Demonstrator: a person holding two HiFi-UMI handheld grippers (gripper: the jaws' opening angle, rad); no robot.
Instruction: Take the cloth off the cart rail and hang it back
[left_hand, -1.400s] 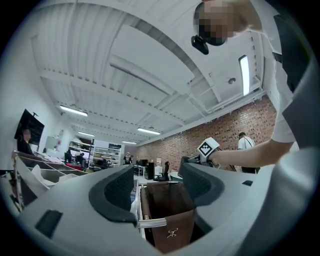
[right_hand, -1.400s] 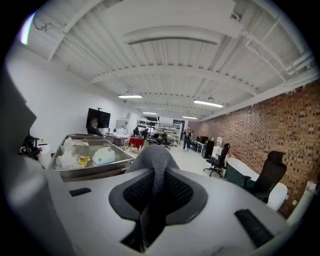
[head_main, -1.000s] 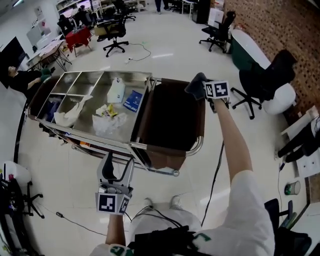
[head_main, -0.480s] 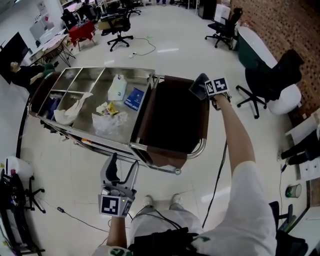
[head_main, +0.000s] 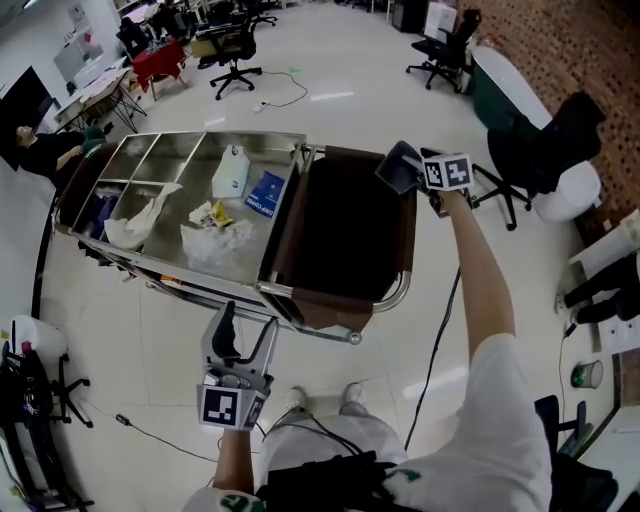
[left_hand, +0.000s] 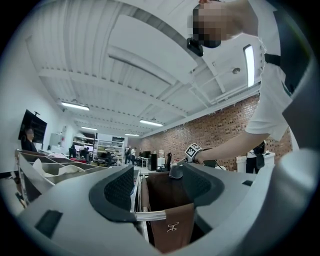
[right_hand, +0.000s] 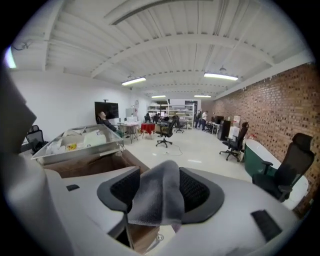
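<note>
A grey cloth (head_main: 397, 166) hangs at the far right corner of the cart's rail (head_main: 396, 294), above the brown bag (head_main: 345, 235) that the rail frames. My right gripper (head_main: 400, 172) is at that corner. In the right gripper view the cloth (right_hand: 157, 200) droops between the jaws of my right gripper (right_hand: 159, 194), which are opening, and the pads no longer pinch it. My left gripper (head_main: 246, 336) stands open and empty just short of the cart's near end. In the left gripper view my left gripper (left_hand: 152, 187) looks at the near rail (left_hand: 150, 216).
The steel cart tray (head_main: 200, 139) holds a white bottle (head_main: 231, 172), a blue packet (head_main: 265, 193), a crumpled plastic bag (head_main: 210, 242) and a white rag (head_main: 140, 220). Office chairs (head_main: 545, 150) stand to the right. A cable (head_main: 436, 340) runs over the floor by my feet.
The right gripper's jaws have spread apart around the grey cloth at the far corner of the rail. The left gripper has stayed about where it was.
</note>
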